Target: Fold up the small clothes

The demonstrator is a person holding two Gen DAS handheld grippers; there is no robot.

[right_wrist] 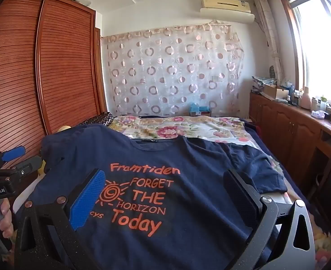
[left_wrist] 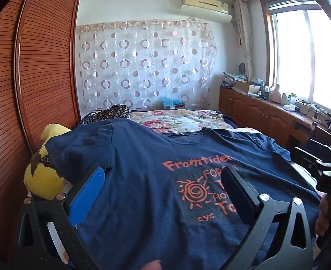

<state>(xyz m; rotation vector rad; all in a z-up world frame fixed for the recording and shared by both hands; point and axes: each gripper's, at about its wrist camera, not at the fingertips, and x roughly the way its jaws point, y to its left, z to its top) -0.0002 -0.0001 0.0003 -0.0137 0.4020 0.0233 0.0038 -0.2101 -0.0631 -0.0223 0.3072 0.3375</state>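
Observation:
A navy T-shirt (left_wrist: 142,180) with orange print lies spread face up on the bed, collar at the far end; it also shows in the right wrist view (right_wrist: 188,180). My left gripper (left_wrist: 163,177) is open and hovers over the shirt's left half near the hem, holding nothing. My right gripper (right_wrist: 165,180) is open over the shirt's middle, above the print, also empty. Each gripper shows at the edge of the other's view: the right gripper's body (left_wrist: 327,173) and the left gripper's body (right_wrist: 10,166). The left sleeve drapes over a yellow plush toy (left_wrist: 43,180).
A floral blanket (right_wrist: 183,126) covers the far end of the bed. A brown slatted wardrobe (left_wrist: 30,78) stands close on the left. A wooden cabinet (right_wrist: 289,123) with clutter runs under the window on the right. A dark patterned pillow (left_wrist: 113,112) lies at the far left.

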